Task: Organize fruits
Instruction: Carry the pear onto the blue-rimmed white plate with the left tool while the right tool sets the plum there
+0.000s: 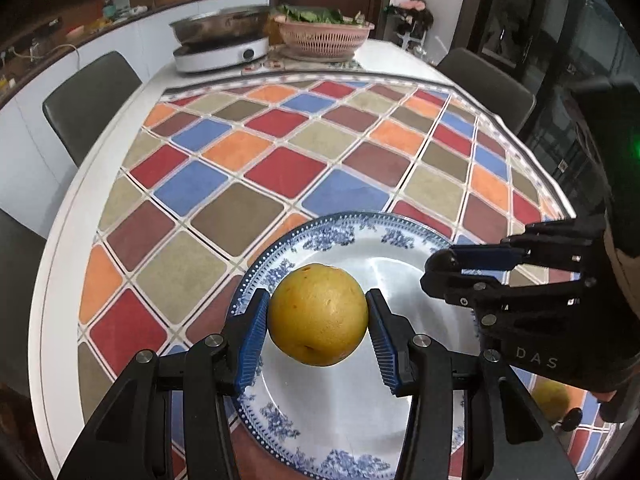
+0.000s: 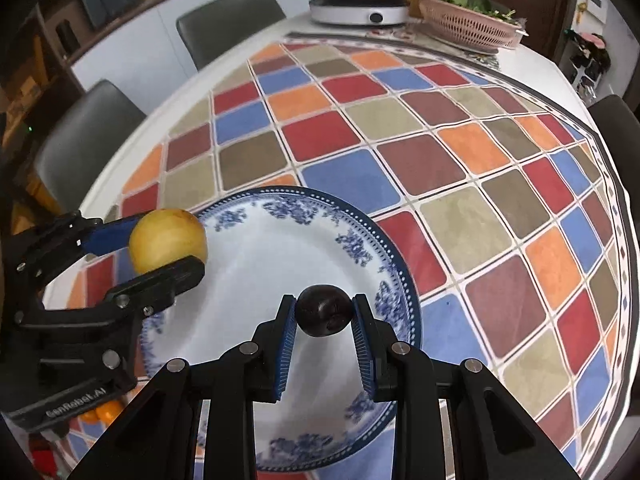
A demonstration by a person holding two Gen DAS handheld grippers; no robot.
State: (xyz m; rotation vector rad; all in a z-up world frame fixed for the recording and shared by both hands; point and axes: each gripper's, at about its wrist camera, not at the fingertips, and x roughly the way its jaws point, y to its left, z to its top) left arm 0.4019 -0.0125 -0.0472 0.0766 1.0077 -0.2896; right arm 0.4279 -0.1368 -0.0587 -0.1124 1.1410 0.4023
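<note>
My left gripper point(image 1: 318, 316) is shut on a yellow round fruit point(image 1: 318, 314) and holds it above the blue-and-white plate point(image 1: 348, 228). In the right wrist view the same fruit point(image 2: 166, 238) hangs over the plate's left rim point(image 2: 248, 196). My right gripper point(image 2: 323, 314) is shut on a small dark plum point(image 2: 323, 310) above the plate's right part. The right gripper also shows in the left wrist view point(image 1: 436, 270) over the plate's right edge, its plum hidden. The plate itself holds nothing.
The table has a chequered coloured cloth point(image 1: 280, 168). At the far end stand a hotplate with a steel pan point(image 1: 220, 46) and a pink basket of greens point(image 1: 324, 34). Another yellow fruit point(image 1: 554, 398) lies near right. Orange fruits point(image 2: 100, 410) lie at near left. Chairs point(image 1: 92, 100) surround the table.
</note>
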